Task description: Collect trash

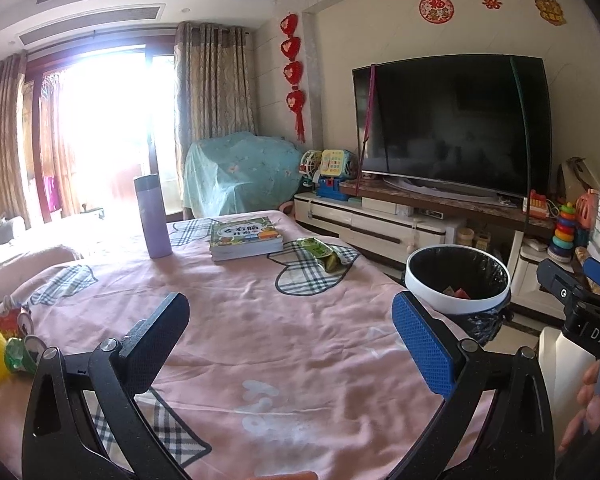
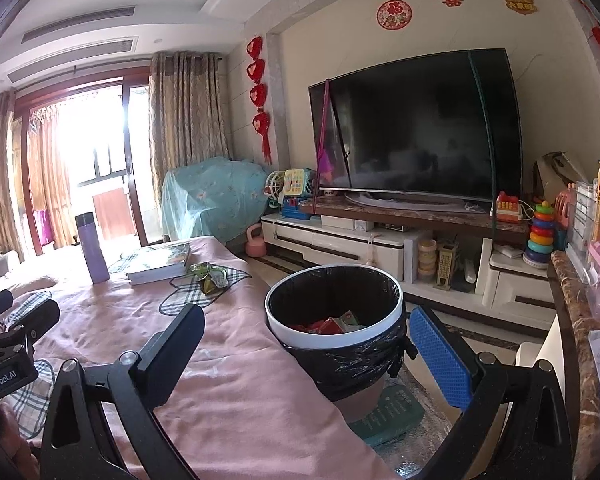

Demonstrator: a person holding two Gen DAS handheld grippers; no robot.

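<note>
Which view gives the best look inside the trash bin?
The right wrist view. There the trash bin sits close and central, and its black liner, white rim and red and green wrappers at the bottom are plain to see. The left wrist view shows the bin smaller, off to the right beyond the table edge, with only a glimpse of its contents.

The bin's (image 1: pixel 458 280) contents were mostly hidden by its rim (red scraps only); window (image 1: pixel 104 128) glare blurred the balcony.
</note>
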